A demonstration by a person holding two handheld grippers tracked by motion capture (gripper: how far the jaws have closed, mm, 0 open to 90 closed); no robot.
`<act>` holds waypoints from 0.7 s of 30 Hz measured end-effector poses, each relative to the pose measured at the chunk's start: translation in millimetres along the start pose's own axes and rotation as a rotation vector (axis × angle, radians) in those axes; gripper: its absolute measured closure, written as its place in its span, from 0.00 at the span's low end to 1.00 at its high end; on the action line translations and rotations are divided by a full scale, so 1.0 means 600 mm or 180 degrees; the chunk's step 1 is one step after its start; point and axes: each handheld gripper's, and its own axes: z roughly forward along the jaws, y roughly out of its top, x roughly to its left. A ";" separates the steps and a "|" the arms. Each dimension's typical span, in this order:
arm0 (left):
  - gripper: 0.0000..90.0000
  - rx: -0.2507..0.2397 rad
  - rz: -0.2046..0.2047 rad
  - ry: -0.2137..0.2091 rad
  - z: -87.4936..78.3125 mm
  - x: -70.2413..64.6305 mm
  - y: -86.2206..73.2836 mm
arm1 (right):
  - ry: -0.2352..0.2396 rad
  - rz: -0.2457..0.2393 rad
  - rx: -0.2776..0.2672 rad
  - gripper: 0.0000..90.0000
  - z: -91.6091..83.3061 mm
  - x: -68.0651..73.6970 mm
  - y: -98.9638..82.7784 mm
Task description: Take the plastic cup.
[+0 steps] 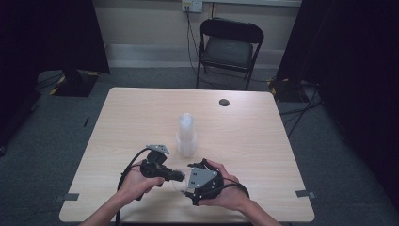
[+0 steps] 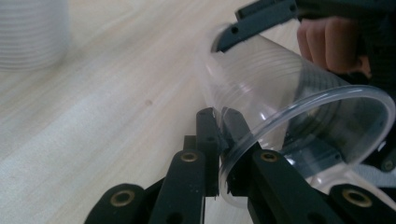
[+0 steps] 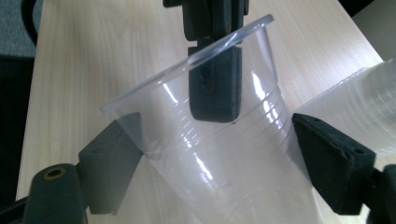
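**Clear cup held between two grippers near the front of the bench**

Nearest to the camera in the high view were the person's two forearms, which came in from the bottom edge. At the left, the left hand [image 1: 136, 181] held the left gripper [image 1: 176, 176], and this one pointed to the right. Its fingers [image 2: 208, 135] were clenched on the rim of a clear plastic cup [image 2: 289, 112]: in the left gripper view one finger stood outside the wall and the other inside, with the thin rim pinched between them. The cup lay tilted, its open mouth toward that camera and its base pointing away.

In the middle of the bench [image 1: 141, 117], a little farther back, stood a stack of clear cups [image 1: 186, 134], upright and apart from both grippers.

To the right, the right hand [image 1: 226, 190] held the right gripper [image 1: 188, 181], with its grey three-cornered plate [image 1: 201, 178] on top. In the right gripper view its fingers [image 3: 331, 158] stood wide on both sides of the cup's body. Whether they pressed on the wall or only stood close beside it, I could not tell. The left gripper's finger was seen there through the clear wall, coming from the top.

Behind the bench a black folding chair [image 1: 228, 47] stood on the grey floor.
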 end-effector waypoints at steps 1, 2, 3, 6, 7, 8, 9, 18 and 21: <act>0.96 -0.0027 -0.0015 0.0017 -0.001 0.001 0.000 | 0.0003 0.0020 -0.0013 0.23 0.000 -0.001 -0.001; 0.96 -0.0083 -0.0072 0.0007 -0.002 0.004 0.000 | -0.0016 0.0030 -0.0022 0.26 0.000 -0.001 -0.002; 0.96 -0.0151 -0.0103 -0.0009 -0.004 0.004 0.000 | -0.0006 0.0047 -0.0030 0.33 -0.001 -0.002 -0.002; 0.97 -0.0218 -0.0145 -0.0049 -0.007 0.006 0.001 | 0.0062 0.0078 -0.0041 0.36 0.000 -0.001 -0.002; 0.99 -0.0190 -0.0127 -0.0044 -0.006 0.005 0.003 | 0.0043 0.0060 -0.0035 0.33 0.001 0.002 0.000; 0.99 -0.0190 -0.0127 -0.0044 -0.006 0.005 0.003 | 0.0043 0.0060 -0.0035 0.33 0.001 0.002 0.000; 0.99 -0.0161 -0.0111 -0.0025 -0.005 0.004 0.003 | 0.0039 0.0067 -0.0032 0.34 0.002 0.002 0.001; 1.00 -0.0074 -0.0107 0.0048 0.003 0.000 0.005 | 0.0027 0.0161 -0.0104 0.29 0.005 -0.001 0.008; 1.00 -0.0060 -0.0102 0.0089 0.006 -0.001 0.007 | 0.0040 0.0178 -0.0100 0.28 0.009 -0.001 0.010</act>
